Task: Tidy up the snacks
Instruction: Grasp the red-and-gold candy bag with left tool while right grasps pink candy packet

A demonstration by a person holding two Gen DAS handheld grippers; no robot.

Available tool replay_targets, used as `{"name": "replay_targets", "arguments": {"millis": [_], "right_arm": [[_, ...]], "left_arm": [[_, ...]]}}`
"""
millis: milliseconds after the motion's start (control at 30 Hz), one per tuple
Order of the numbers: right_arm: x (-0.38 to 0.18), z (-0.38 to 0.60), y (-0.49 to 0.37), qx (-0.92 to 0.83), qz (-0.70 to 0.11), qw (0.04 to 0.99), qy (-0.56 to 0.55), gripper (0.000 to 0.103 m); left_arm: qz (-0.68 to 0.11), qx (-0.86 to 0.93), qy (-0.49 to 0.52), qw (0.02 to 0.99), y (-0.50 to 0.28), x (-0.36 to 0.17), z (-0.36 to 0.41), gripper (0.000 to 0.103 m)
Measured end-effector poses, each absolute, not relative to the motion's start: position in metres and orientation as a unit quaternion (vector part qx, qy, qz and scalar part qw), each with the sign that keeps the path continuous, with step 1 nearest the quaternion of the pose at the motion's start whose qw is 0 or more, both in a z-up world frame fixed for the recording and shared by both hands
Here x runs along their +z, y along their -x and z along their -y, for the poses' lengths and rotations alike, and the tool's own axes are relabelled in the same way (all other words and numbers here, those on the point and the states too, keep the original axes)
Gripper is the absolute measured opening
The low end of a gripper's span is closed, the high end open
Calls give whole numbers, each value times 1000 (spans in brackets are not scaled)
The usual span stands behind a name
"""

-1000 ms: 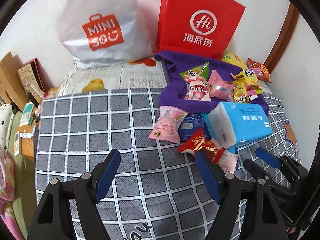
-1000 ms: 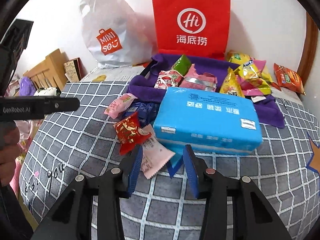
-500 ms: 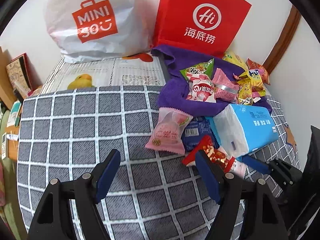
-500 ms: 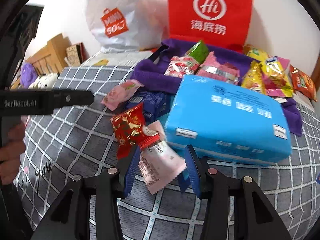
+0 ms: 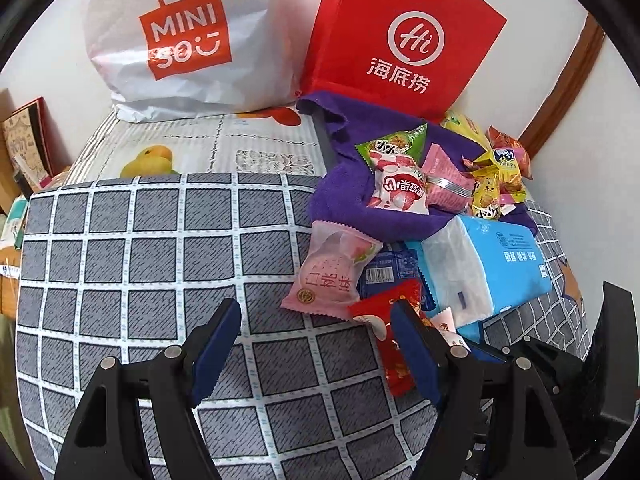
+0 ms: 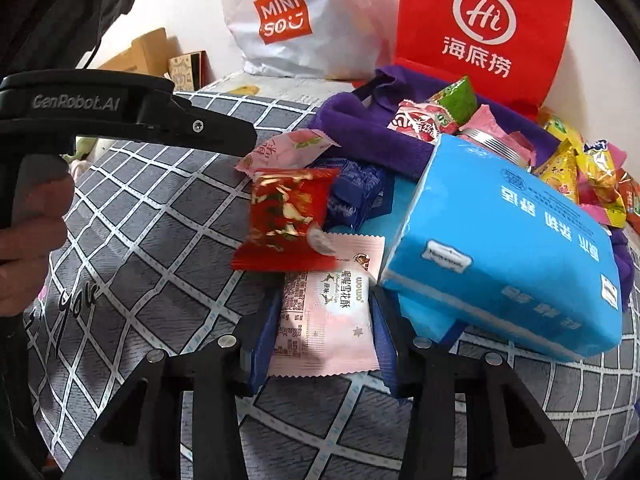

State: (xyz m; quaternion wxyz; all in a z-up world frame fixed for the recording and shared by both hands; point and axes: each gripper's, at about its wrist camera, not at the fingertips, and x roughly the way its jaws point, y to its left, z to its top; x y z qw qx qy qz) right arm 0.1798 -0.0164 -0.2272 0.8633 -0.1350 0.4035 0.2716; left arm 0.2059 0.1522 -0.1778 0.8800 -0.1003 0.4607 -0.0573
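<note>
Flanking one pale-pink snack packet (image 6: 326,320) — right gripper (image 6: 324,340) jaws apart; left gripper (image 5: 316,344) jaws wide, empty.

A grey bedspread with a white grid (image 5: 160,264) fills the lower left. At upper right stands a red paper bag with white logo (image 5: 404,36); a purple cloth (image 5: 348,196) lies centre right beside a bright blue tissue pack (image 6: 516,248).

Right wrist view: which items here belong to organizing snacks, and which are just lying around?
Part of the job:
pale pink snack packet between the right gripper fingers
red snack packet
snack pile on the purple cloth

Just lying around:
blue tissue pack
red paper bag
white shopping bag
</note>
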Motion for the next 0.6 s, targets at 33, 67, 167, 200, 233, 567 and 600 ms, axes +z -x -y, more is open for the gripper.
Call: {"name": "replay_targets", "arguments": {"millis": [33, 67, 167, 200, 233, 567, 600], "right_arm": [[-227, 17, -178, 271, -401, 865, 135, 43], [-227, 18, -175, 271, -397, 866, 135, 42], [-224, 26, -165, 277, -398, 866, 125, 42], [-222, 28, -163, 277, -397, 867, 120, 42], [-220, 33, -157, 277, -394, 869, 112, 42], [-209, 96, -132, 241, -392, 886, 57, 21], [-209, 105, -132, 233, -394, 887, 53, 21]], "left_arm": [[-463, -53, 97, 880, -205, -177, -152, 75], [-464, -48, 93, 880, -204, -176, -152, 75], [-468, -37, 89, 879, -200, -174, -151, 75], [-470, -36, 90, 877, -199, -174, -149, 75], [-471, -36, 90, 877, -198, -174, -147, 75], [-499, -50, 68, 863, -188, -190, -96, 75], [-502, -49, 65, 861, -186, -192, -91, 75]]}}
